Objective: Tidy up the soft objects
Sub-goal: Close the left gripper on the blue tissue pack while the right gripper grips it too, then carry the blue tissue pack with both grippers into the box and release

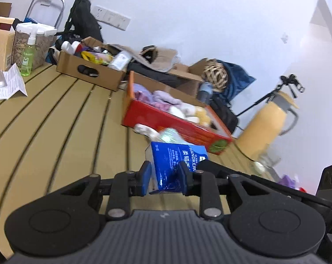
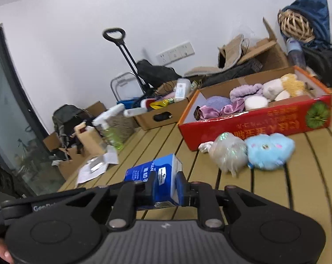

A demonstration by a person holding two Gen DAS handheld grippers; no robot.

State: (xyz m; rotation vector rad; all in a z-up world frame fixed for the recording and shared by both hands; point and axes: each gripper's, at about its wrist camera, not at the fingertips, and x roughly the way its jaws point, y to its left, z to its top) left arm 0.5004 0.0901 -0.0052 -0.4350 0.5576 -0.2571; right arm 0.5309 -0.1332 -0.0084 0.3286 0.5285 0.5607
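1. Two grippers share one load: the blue tissue pack [image 2: 154,180] sits between the fingers of both, lifted above the slatted table [image 1: 56,121].
2. Red box [image 2: 254,125], the open carton that already has soft toys in it, lies ahead of the fingers and off to the right in both views. Its long side faces the pack, and its near wall is the edge the pack must rise over.
3. Pack's long axis runs forward, away from the right gripper [image 2: 165,187], whose blue pads are clamped on its near end.
4. Left gripper [image 1: 165,177] grips the same pack from another side. One pad presses into the wrapper; the other looks just off it, though blur makes that uncertain.
5. Blocking the straight line to the box, a blue plush toy [image 2: 270,150] and a shiny wrapped bundle [image 2: 228,154] lie touching each other, just in front of the box wall.
6. Judging by this, the right gripper has the shorter path. Bare slats to the left give room to swing wide, and passing above the two toys seems safest.
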